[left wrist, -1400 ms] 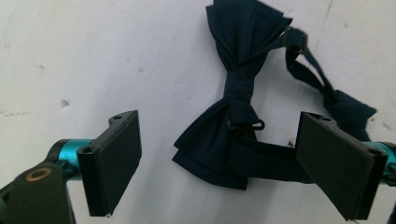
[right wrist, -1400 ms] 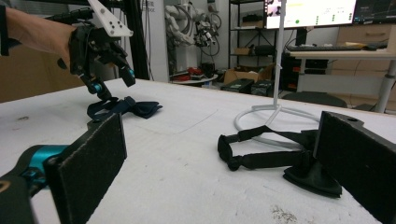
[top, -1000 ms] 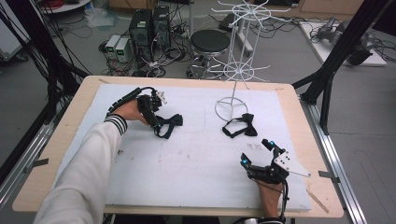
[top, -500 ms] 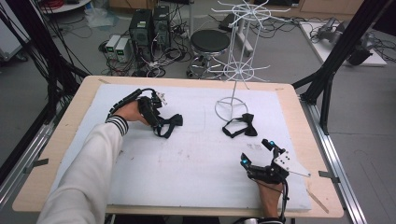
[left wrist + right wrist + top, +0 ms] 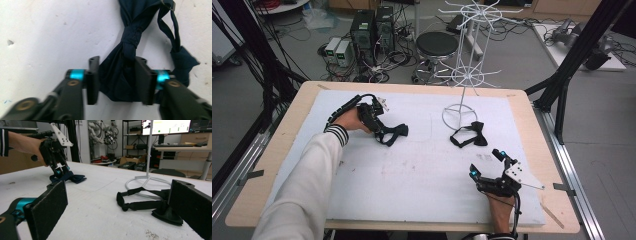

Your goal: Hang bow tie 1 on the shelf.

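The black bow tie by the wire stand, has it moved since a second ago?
No. The black bow tie lies in the same spot beside the wire stand's base ring.

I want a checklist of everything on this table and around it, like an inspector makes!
Surface: white mat on a wooden table, faintly scuffed.
Job's things: navy bow tie between the left gripper's pads; black bow tie lying beside the white wire rack.
Clutter: nothing seen.
Grippers: left gripper has just been closing, pads on the navy bow tie; right gripper open, holding nothing.
Cables: one trails from each gripper; tangles on the floor.
Surroundings: computer boxes, black stool, black frame posts.
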Motion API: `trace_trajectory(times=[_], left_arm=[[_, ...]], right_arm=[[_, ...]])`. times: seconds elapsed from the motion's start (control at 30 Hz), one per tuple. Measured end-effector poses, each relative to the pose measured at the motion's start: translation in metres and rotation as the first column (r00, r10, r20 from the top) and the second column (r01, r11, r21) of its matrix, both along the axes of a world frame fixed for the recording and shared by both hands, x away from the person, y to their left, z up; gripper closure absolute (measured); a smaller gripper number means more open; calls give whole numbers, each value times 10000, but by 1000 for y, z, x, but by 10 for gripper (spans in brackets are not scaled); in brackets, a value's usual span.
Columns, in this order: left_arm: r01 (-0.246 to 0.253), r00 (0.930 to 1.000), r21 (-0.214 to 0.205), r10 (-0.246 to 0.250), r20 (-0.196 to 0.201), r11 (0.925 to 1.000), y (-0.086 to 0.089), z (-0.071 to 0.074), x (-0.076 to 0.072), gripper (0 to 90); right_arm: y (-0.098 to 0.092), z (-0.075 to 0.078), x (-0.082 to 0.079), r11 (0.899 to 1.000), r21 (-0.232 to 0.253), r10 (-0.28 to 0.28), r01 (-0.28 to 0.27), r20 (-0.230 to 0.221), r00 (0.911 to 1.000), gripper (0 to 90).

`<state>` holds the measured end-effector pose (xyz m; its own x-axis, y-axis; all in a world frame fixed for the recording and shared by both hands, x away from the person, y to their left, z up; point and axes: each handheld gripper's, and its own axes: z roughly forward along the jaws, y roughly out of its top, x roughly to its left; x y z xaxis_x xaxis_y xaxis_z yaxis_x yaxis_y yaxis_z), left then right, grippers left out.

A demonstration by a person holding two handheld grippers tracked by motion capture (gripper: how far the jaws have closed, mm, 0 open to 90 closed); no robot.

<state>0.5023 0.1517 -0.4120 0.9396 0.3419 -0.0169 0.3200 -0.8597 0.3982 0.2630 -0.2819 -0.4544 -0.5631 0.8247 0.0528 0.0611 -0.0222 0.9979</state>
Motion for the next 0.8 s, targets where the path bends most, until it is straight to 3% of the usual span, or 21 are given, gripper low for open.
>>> trace_trajectory(times=[0.1, 0.2, 0.6, 0.8], left_arm=[[-156, 9999, 67, 156, -68, 9999, -1, 1, -1, 763], [-266, 9996, 159, 267, -67, 9995, -2, 3, -2, 792], [-510, 9984, 36, 509, 240, 9987, 1, 7, -7, 799], [-739, 9951, -658, 779, 602, 9951, 7, 17, -16, 798]], right_arm=[[0, 0, 0, 10000, 4, -5, 5, -7, 10000, 17], [0, 0, 0, 10000, 0, -6, 6, -7, 10000, 17], [0, 0, 0, 10000, -1, 12, -12, -14, 10000, 17], [-1, 0, 1, 10000, 77, 31, -31, -40, 10000, 17]])
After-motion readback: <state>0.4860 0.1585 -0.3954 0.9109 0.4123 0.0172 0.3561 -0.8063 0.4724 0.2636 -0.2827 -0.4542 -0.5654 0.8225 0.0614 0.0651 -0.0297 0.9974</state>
